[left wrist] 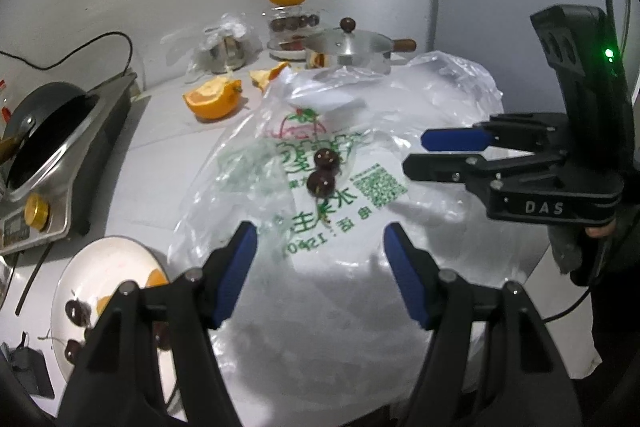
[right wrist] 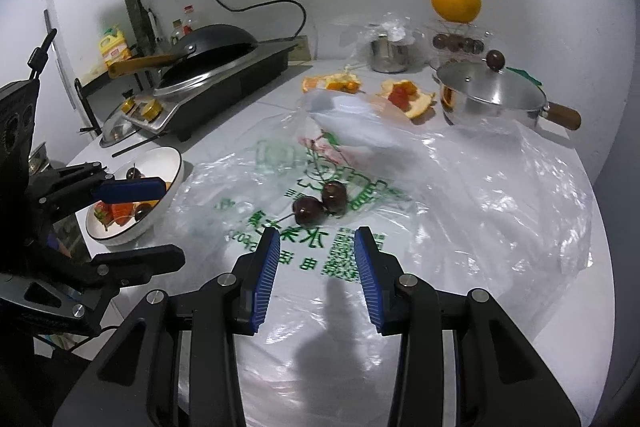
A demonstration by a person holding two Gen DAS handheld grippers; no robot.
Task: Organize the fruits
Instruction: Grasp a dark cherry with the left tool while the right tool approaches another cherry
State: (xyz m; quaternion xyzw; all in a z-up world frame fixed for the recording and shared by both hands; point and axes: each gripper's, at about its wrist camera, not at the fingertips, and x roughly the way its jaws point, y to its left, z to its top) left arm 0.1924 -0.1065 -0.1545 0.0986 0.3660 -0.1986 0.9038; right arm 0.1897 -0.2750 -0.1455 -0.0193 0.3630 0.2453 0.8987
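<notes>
Two cherries [right wrist: 319, 203] ahead on plastic bag [right wrist: 460, 195], mid-surface.
Right gripper [right wrist: 316, 267] nearer, fingers narrow, empty, cherries just beyond tips; left gripper [left wrist: 320, 267] wider, empty, farther back.

Both wrist views looked steeply down, close above the tabletop [left wrist: 152, 155]. They shared the plastic bag [right wrist: 460, 195] and two cherries [left wrist: 322, 173] at 12 o'clock.

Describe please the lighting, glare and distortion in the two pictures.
Left wrist view: strong fisheye bending with dark corners, and white glare on the plastic bag. Right wrist view: the same curved edges, a soft dark shadow on the bag below the right gripper, and the cherries stay fairly sharp.
</notes>
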